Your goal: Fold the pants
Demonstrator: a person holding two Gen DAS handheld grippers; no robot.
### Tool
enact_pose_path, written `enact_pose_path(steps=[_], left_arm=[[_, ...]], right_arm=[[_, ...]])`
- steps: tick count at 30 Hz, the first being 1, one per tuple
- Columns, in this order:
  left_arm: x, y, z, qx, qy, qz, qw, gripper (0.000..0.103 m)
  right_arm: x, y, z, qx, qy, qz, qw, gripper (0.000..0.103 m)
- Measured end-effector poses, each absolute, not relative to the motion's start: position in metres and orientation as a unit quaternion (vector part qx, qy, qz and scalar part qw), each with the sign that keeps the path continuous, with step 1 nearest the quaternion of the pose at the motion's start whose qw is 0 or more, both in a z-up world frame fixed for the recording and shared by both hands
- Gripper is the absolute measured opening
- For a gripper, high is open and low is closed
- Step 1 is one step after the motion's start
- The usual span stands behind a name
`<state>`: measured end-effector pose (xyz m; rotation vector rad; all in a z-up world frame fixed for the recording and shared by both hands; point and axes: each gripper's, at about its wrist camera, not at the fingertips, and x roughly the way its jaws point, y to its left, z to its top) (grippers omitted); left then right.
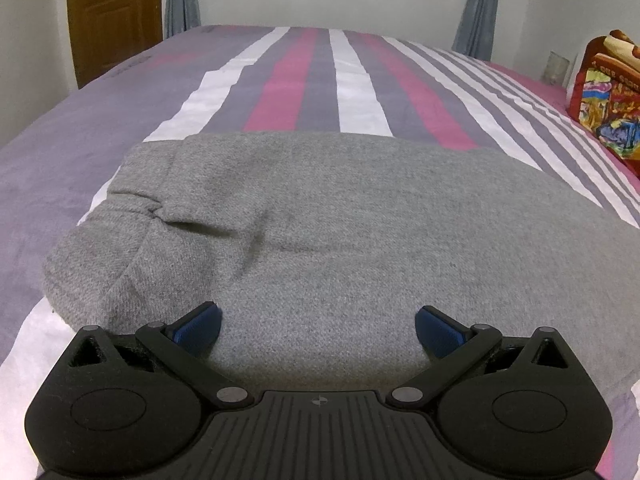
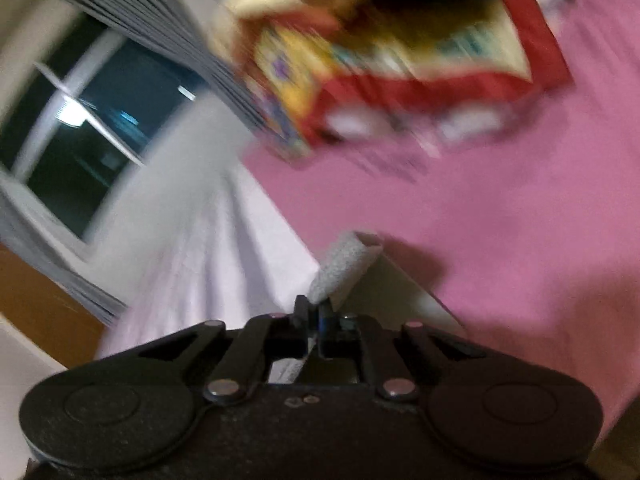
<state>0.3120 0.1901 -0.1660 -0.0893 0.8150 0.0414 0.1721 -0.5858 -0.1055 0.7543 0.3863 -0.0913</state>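
Grey knit pants [image 1: 320, 220] lie flat on the striped bed cover, filling the lower middle of the left wrist view, with a crease at their left side. My left gripper [image 1: 318, 328] is open, its blue pads apart just above the near part of the pants, holding nothing. In the blurred, tilted right wrist view my right gripper [image 2: 318, 312] is shut on a small grey knit fold of the pants [image 2: 344, 264] that sticks up between its fingers, over the pink and white bed cover.
The bed cover [image 1: 280, 80] has purple, pink and white stripes. A colourful red-edged pillow [image 1: 608, 108] lies at the bed's right side; it also shows in the right wrist view [image 2: 400, 48]. A wooden door [image 1: 112, 20], curtains and a window [image 2: 92, 128] stand behind.
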Motion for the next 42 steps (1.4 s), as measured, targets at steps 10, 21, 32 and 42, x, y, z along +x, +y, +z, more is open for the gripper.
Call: enact_pose_path(steps=[10,21,32,42], left_arm=[[0.305,0.191,-0.148,-0.044,0.384,0.027,0.922,0.103],[0.265,0.255,-0.131,-0.12,0.334,0.094,0.93,0.103],[0.268,0.256,-0.158,-0.147,0.356,0.093,0.918,0.103],[0.277,0.266,-0.165,-0.19,0.352,0.099,0.911,0.103]], right_arm=[[0.158,-0.612,-0.151,0.451,0.26,-0.083,0.85,0.034],[0.166,-0.614,-0.158,0.476,0.267,-0.086,0.834,0.026],[0.17,-0.599,-0.145,0.436,0.278,-0.1,0.85,0.005],[0.158,-0.618,-0.163,0.49,0.269,-0.114,0.821,0.064]])
